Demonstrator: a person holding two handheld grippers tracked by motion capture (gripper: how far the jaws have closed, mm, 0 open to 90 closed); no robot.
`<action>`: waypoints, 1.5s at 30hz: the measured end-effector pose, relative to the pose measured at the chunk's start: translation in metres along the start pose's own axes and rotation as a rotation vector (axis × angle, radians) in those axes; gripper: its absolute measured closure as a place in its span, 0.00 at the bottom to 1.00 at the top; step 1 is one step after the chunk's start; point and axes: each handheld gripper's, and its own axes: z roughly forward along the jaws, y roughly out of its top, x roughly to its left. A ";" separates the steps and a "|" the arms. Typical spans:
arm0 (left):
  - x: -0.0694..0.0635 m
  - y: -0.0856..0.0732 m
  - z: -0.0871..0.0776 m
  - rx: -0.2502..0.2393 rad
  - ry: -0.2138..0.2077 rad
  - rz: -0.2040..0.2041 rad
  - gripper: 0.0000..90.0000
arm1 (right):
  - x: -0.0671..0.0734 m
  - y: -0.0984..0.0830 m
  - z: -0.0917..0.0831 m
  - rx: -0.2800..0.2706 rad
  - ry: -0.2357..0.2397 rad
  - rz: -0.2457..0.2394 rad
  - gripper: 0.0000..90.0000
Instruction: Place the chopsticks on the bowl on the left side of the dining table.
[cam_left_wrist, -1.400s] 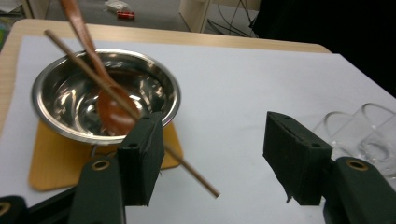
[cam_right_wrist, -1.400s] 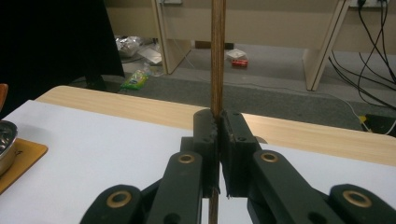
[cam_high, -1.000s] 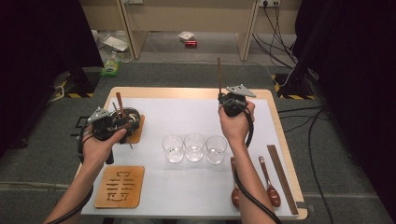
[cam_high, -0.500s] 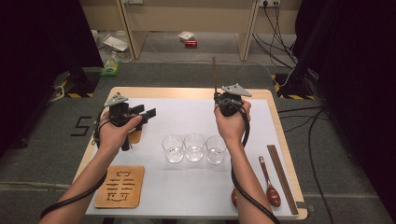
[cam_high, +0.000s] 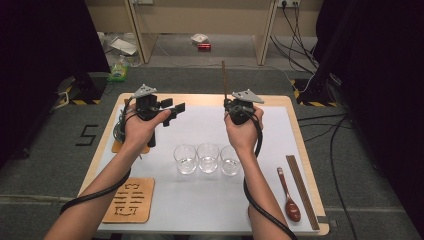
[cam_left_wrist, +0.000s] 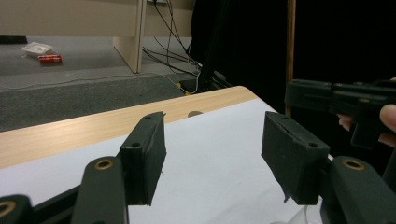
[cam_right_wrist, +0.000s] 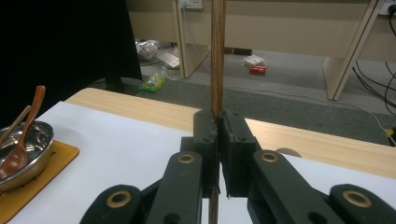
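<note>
Gripping a chopstick (cam_right_wrist: 217, 56) upright, R gripper (cam_high: 231, 106) sits center-top of frame w/ jaws clamped; L gripper (cam_high: 175, 110), upper left, jaws apart, nothing between.

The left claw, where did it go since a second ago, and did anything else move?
The left claw lifted away from the metal bowl on its mat and swung inward over the white sheet, open and holding nothing. The right claw stayed where it was, shut on the upright wooden chopstick. The three glasses, the wooden spoon and the coaster did not move.
</note>
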 end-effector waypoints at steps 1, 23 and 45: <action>-0.001 0.002 0.002 -0.004 -0.004 -0.002 0.44 | 0.001 0.000 0.000 0.001 0.004 0.006 0.95; -0.031 0.037 0.042 -0.009 -0.055 0.034 0.48 | 0.017 -0.002 0.005 -0.004 0.034 -0.021 0.95; -0.043 0.045 0.079 0.030 -0.071 -0.001 0.65 | 0.028 -0.005 0.005 -0.007 0.060 -0.031 0.95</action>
